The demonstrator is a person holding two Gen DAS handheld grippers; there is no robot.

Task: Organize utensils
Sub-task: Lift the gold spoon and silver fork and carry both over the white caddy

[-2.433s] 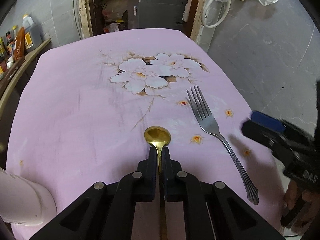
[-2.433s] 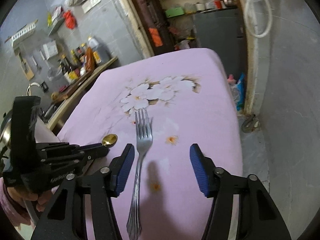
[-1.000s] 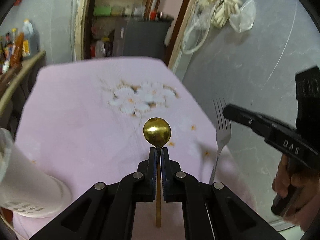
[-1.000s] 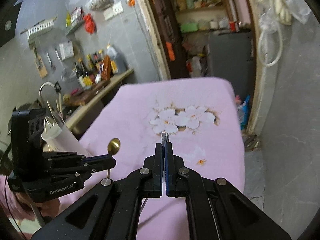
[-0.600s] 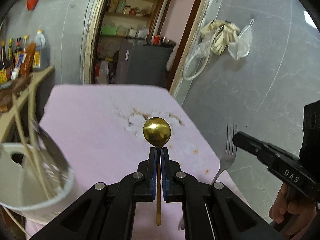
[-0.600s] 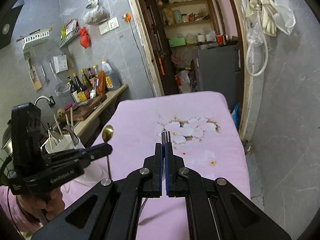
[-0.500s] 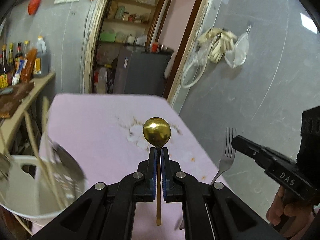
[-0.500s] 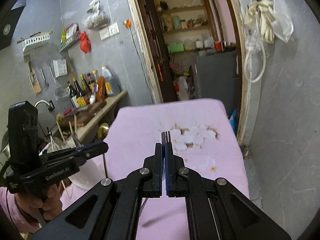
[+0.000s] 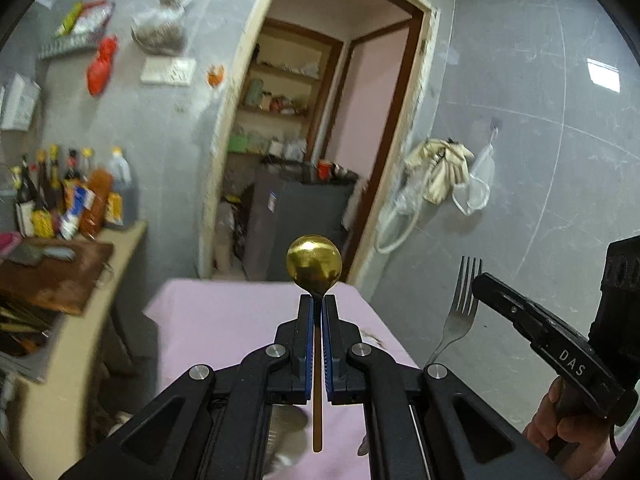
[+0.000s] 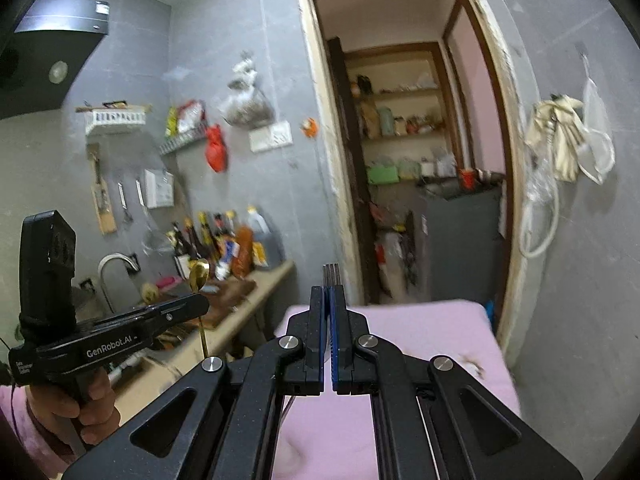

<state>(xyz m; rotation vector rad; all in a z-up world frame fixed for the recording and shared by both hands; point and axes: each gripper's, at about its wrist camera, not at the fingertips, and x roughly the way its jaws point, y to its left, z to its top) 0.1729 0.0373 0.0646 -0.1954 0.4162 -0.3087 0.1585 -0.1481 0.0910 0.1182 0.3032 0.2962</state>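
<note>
Utensils held up in both grippers above the pink cloth.

Left wrist view: the left gripper point(image 9: 318, 304), black with blue ribbed pads, is clamped tight on the thin stem of a glossy gold spoon point(image 9: 314, 264), its round bowl upright over the pink tablecloth point(image 9: 224, 320). At the right, the right gripper point(image 9: 480, 282) pinches a steel fork point(image 9: 460, 312), tines up.
Right wrist view: the right gripper point(image 10: 329, 296) is closed on the fork point(image 10: 332, 272), only the four tine tips showing above the pads. At the left, a hand point(image 10: 74, 406) grips the left gripper point(image 10: 200, 304), the gold spoon point(image 10: 199, 272) upright in it.
</note>
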